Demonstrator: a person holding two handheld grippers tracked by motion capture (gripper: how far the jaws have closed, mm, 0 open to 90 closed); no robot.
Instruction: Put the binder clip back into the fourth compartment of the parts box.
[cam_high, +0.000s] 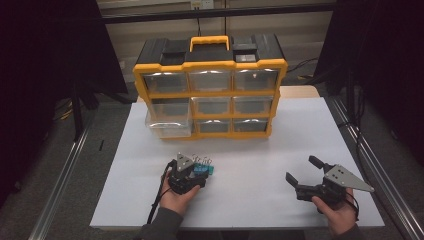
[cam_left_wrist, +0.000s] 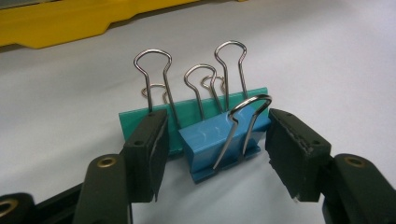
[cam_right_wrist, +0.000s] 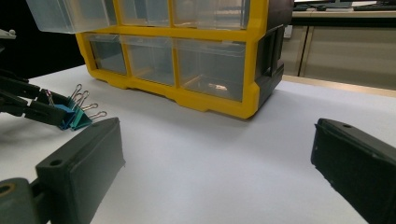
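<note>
Binder clips on white worktop (cam_high: 260, 165), before drawer organizer (cam_high: 210, 85). Left gripper (cam_left_wrist: 212, 140) fingers spread, straddling blue clip (cam_left_wrist: 219, 140); teal clip (cam_left_wrist: 140, 119) touching behind. Judgement: light, stiff, slippery steel; grasp flat painted body, not wire loops. Right gripper (cam_high: 305, 172) fingers open, empty.

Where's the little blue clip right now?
The blue clip sits on the white table between the left gripper's open jaws, right against a green clip, before the yellow drawer cabinet.

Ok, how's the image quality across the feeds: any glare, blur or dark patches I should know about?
High view: surroundings dark, white table evenly lit, slightly soft. Left gripper view: blue metal binder clip sharp, yellow plastic drawer organizer behind blurred. Right gripper view: a glint in one clear plastic drawer, near black jaws soft.
</note>
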